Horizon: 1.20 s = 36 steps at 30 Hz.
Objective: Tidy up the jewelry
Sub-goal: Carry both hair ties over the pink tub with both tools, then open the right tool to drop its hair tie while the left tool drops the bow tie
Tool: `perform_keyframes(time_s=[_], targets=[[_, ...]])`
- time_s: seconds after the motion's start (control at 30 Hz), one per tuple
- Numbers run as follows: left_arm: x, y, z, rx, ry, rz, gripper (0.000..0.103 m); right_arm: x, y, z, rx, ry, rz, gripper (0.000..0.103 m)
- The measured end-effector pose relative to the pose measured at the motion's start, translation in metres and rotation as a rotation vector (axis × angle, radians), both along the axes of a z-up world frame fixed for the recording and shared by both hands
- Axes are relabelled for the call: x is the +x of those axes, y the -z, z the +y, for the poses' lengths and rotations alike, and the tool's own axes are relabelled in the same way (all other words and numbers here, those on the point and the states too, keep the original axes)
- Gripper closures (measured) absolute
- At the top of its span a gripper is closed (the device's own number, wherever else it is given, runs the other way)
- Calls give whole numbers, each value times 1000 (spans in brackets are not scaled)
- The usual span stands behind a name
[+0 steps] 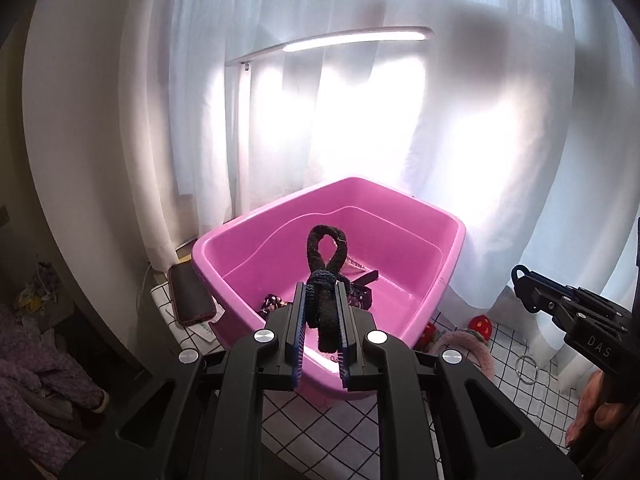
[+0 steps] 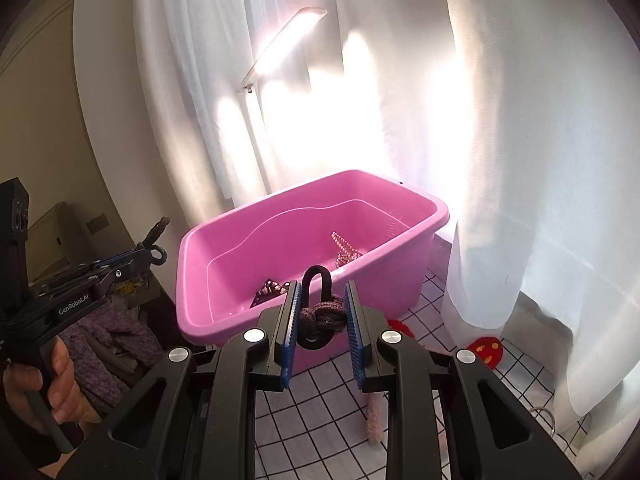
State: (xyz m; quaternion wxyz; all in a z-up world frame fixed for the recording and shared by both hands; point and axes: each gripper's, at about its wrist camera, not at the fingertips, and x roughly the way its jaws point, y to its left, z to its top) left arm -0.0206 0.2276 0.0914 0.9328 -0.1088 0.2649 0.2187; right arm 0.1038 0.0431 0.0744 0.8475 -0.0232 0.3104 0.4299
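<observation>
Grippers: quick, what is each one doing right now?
Left gripper: shut on a black hair tie.
Right gripper: shut on a knotted hair tie.

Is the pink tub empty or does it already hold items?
Not empty. The pink tub holds a beaded clip and a dark patterned piece on its floor.

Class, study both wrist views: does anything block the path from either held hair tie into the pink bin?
Nothing visible does. The left gripper holds its hair tie over the open pink bin; the right gripper holds its hair tie before the near rim.
</observation>
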Motion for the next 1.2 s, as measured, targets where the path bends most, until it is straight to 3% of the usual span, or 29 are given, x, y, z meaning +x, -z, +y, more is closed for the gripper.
perform_keyframes(time_s=[0.13, 0.5, 0.73, 1.2], targets=[[27, 0, 39, 5, 52, 27, 90, 15, -4, 46, -21, 23, 1, 81], [82, 32, 102, -108, 102, 134, 89, 52, 12, 134, -165, 1, 65, 81], [106, 54, 115, -181, 117, 231, 89, 76, 32, 156, -244, 13, 148, 81], [128, 67, 113, -173, 176, 322, 87, 86, 51, 162, -301, 54, 204, 80]])
